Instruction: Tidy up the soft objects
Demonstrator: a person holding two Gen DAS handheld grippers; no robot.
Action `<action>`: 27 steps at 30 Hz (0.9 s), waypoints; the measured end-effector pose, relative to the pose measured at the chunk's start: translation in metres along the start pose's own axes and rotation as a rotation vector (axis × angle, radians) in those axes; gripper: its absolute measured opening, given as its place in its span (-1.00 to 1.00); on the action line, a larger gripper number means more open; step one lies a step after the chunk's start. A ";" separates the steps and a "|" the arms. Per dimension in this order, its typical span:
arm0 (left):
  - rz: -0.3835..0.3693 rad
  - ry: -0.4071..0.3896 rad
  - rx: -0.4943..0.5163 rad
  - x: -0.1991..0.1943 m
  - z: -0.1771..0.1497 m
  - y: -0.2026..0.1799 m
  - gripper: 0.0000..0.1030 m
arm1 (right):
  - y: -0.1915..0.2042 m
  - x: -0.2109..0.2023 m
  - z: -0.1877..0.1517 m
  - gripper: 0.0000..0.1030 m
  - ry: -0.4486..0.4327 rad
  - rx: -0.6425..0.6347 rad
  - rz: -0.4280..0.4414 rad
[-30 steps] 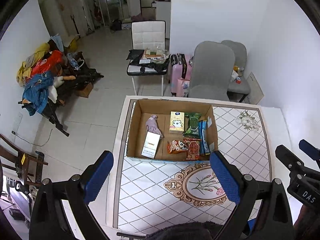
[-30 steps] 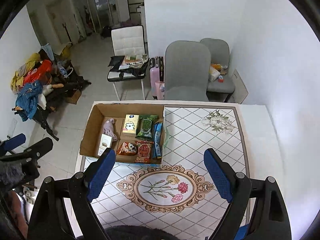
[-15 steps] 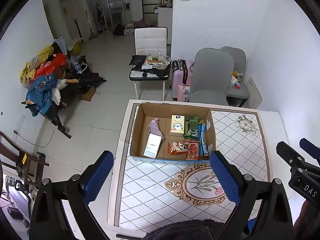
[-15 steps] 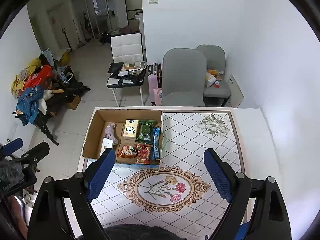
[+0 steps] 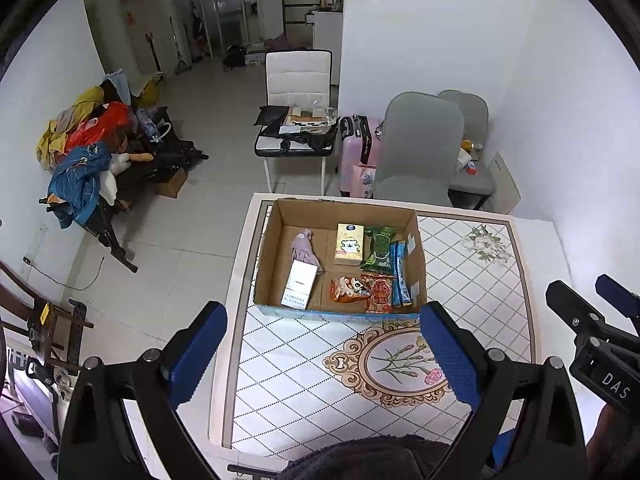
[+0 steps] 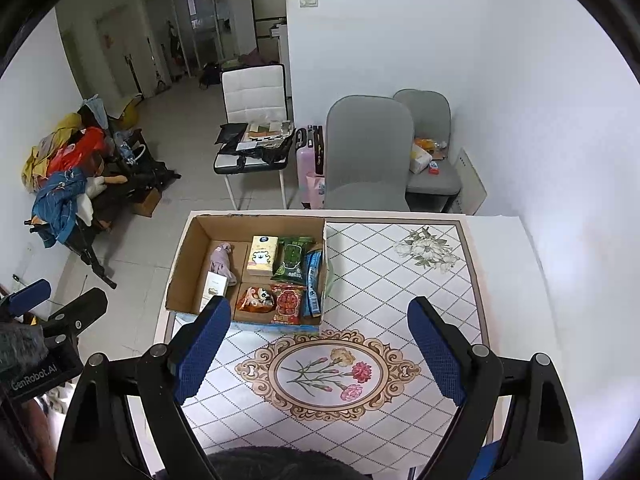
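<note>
An open cardboard box (image 5: pixel 272 240) stands on the tiled table, also in the right wrist view (image 6: pixel 182 256). In it lie a pale purple cloth (image 5: pixel 304 246), a white carton (image 5: pixel 299 284), a yellow tissue pack (image 5: pixel 349 242), a green wipes pack (image 5: pixel 380 248), blue packets (image 5: pixel 400 276) and red snack bags (image 5: pixel 378 294). My left gripper (image 5: pixel 320 352) is open and empty, held high above the table's near side. My right gripper (image 6: pixel 320 344) is open and empty, also high, right of the left one.
The table (image 6: pixel 400 280) has a flower medallion (image 6: pixel 328 372) near me. Two grey chairs (image 6: pixel 368 152) and a pink suitcase (image 6: pixel 308 160) stand behind it by the white wall. A white chair (image 6: pixel 256 120) with papers and a clothes pile (image 6: pixel 64 168) are on the floor to the left.
Both grippers have risen and drawn back from the table, so the box looks smaller and more of the room shows. Both stay open and empty.
</note>
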State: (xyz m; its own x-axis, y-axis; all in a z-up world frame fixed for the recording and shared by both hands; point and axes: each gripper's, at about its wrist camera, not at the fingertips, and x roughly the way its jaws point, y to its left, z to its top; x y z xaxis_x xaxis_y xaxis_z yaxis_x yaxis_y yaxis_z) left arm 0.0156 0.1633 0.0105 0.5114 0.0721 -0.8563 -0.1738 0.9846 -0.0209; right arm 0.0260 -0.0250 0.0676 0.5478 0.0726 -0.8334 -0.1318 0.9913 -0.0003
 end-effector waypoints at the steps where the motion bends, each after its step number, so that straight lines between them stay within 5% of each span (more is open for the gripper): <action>1: 0.001 0.000 0.003 0.000 0.000 -0.001 0.92 | 0.000 0.000 -0.001 0.78 0.001 0.000 -0.002; 27: -0.022 0.000 0.012 -0.001 -0.003 -0.009 0.92 | -0.004 -0.008 -0.006 0.78 -0.015 0.026 -0.043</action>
State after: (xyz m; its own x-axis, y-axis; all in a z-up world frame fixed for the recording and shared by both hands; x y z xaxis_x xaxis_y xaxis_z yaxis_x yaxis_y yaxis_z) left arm 0.0147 0.1539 0.0098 0.5152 0.0505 -0.8556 -0.1527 0.9877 -0.0337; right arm 0.0174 -0.0298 0.0713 0.5646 0.0316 -0.8248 -0.0864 0.9960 -0.0209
